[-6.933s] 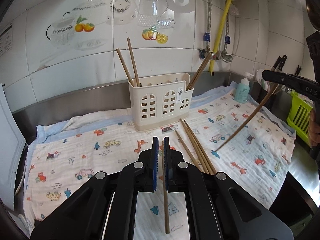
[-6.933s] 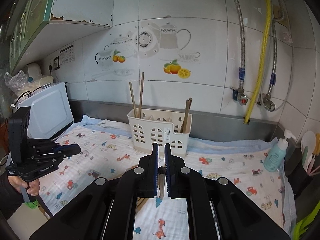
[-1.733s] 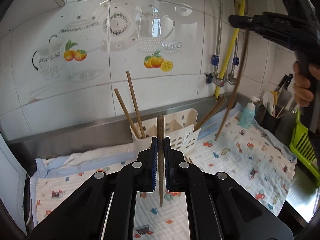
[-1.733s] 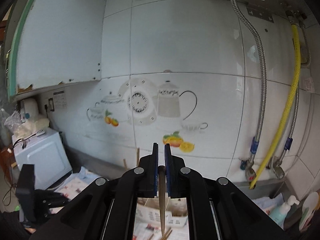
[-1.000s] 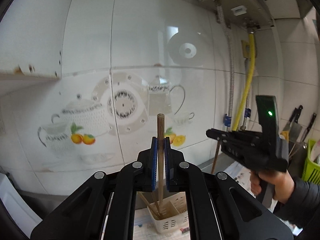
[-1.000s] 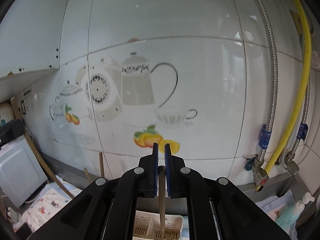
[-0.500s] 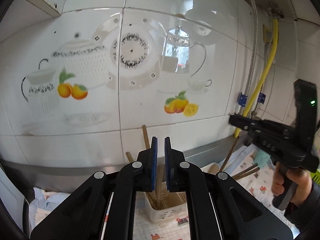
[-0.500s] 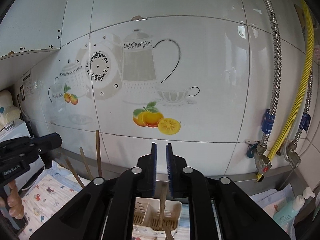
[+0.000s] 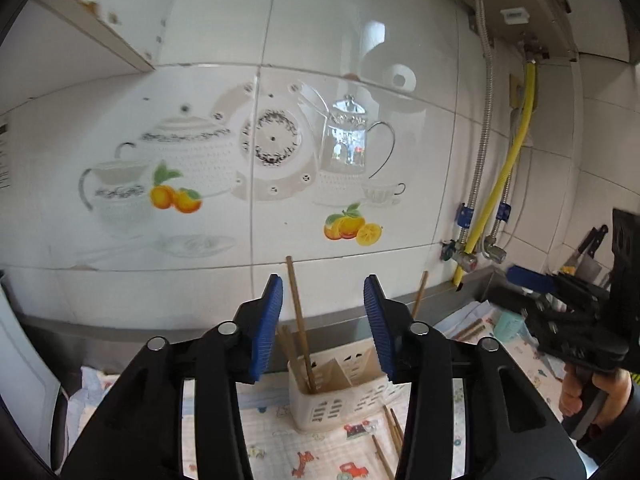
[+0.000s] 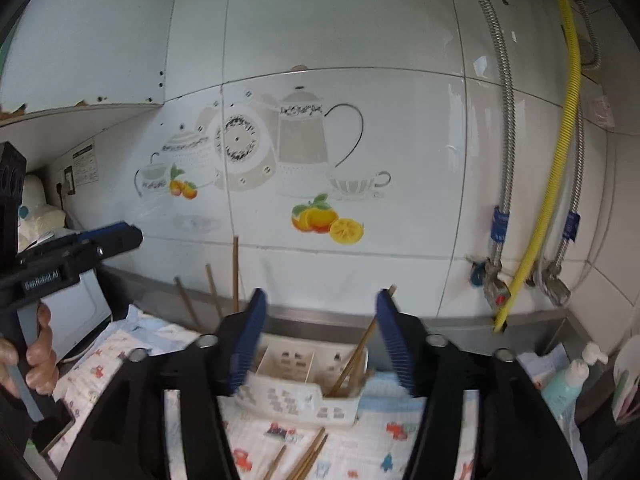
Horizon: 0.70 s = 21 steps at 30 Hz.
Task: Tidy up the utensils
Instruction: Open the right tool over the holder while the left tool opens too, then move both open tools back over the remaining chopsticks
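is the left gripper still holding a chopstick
No, the left gripper has just been opening, its blue pads stand apart with nothing between them, and the chopsticks stand in the white holder behind.

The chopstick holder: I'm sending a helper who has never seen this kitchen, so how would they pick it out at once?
Find the tiled wall printed with teapots and oranges; below it a cartoon-print cloth covers the counter. The chopstick holder stands on that cloth near the wall. It is the only white plastic caddy with cut-out windows and inner dividers, and brown chopsticks stand in it, while others lie loose in front.
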Available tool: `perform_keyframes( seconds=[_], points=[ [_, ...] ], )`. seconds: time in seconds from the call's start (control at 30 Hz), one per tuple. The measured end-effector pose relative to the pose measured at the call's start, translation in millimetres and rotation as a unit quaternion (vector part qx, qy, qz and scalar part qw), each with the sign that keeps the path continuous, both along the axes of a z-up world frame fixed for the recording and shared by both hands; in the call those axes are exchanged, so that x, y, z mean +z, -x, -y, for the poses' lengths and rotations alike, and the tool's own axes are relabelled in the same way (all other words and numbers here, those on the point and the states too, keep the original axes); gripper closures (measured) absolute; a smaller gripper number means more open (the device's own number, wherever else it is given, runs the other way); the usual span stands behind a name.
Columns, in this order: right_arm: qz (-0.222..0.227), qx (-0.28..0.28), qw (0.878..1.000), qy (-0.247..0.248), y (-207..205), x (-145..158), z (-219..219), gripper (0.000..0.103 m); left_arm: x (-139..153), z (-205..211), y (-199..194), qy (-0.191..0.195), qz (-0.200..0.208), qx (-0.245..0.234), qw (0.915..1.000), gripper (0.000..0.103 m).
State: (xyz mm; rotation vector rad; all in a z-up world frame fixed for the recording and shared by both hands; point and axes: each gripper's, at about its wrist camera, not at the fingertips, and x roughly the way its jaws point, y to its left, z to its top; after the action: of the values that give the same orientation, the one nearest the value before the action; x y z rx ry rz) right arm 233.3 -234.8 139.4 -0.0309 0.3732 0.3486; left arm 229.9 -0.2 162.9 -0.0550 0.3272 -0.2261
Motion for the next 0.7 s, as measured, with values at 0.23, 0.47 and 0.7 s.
perform_keyframes(
  seconds=[0.23,0.47,0.7],
  points=[
    [-0.055,-0.005,0.998,0.001,53.3,-44.3,4.9,0.027,-26.9,-12.7,49.9,-0.004,-0.019,0.011,0.9997,0.045],
    [-0.108,-0.027,0.994,0.016,95.3,-99.0,5.0,0.019,-57.1,-28.2,99.4,-0.008,-0.026,0.031,0.9991,0.024],
    [-0.144,-0.050,0.987,0.049,126.4,-151.7,-9.9,0.018,-92.6,-34.2,130.3,-0.019,-0.040,0.048,0.9979,0.018]
  ],
)
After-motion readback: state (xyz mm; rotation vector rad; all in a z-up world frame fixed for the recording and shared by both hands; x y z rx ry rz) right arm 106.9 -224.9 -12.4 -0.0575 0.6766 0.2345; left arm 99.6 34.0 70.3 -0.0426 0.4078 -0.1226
